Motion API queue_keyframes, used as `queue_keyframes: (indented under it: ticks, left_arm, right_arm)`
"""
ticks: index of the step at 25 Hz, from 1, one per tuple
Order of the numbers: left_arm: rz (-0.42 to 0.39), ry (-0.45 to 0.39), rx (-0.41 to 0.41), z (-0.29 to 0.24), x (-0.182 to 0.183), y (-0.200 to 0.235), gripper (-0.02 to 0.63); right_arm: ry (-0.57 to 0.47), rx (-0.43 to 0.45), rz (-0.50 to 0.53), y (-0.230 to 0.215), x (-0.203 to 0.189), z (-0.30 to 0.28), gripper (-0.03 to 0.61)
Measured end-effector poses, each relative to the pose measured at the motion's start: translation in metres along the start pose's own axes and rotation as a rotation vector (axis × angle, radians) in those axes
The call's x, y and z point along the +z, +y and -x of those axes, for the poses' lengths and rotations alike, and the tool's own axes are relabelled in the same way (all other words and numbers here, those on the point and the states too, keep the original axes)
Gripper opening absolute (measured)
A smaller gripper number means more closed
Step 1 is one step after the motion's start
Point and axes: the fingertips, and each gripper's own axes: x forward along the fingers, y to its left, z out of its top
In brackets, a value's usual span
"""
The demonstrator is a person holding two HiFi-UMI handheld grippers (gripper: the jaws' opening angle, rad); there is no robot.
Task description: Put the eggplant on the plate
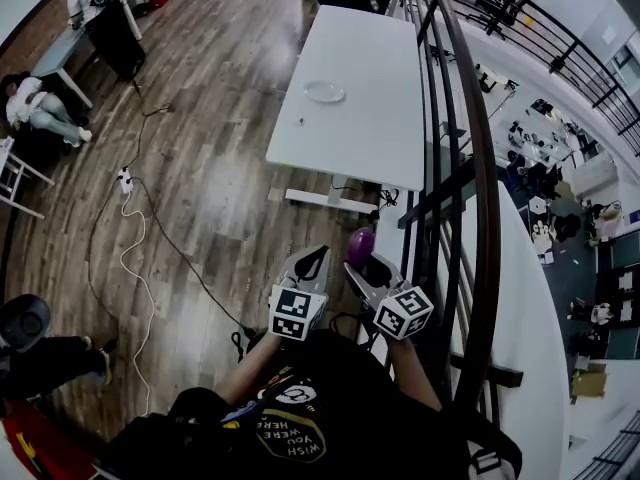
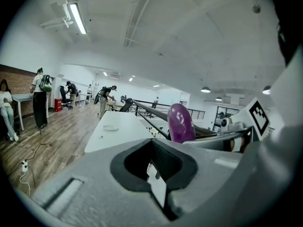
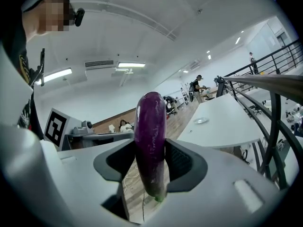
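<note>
Two jaws of your right gripper [image 3: 150, 161] are clamping the eggplant [image 3: 150, 131] upright; your left gripper [image 2: 154, 168] is sitting closed, empty. The plate [image 1: 324, 91] is lying well ahead on the desk [image 1: 385, 128]; approach level.

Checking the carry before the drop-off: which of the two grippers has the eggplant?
The right gripper: the purple eggplant stands clamped between its jaws. The left gripper has nothing between its jaws.
</note>
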Motion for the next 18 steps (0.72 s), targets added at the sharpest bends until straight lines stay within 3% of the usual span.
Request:
queue_keyframes:
  ticks: [5, 12, 18]
  left_arm:
    - [0.036, -0.015, -0.028, -0.045, 0.03, 0.067, 0.005]
    - [0.074, 0.006, -0.035, -0.098, 0.043, 0.116, 0.005]
    - [0.103, 0.036, -0.002, -0.155, 0.056, 0.168, 0.005]
  right_arm:
    - [-0.009, -0.031, 0.033, -0.025, 0.04, -0.069, 0.199]
    - [0.025, -0.026, -0.002, -0.046, 0.052, -0.128, 0.199]
    - [0.041, 0.0, -0.003, -0.104, 0.078, -0.176, 0.199]
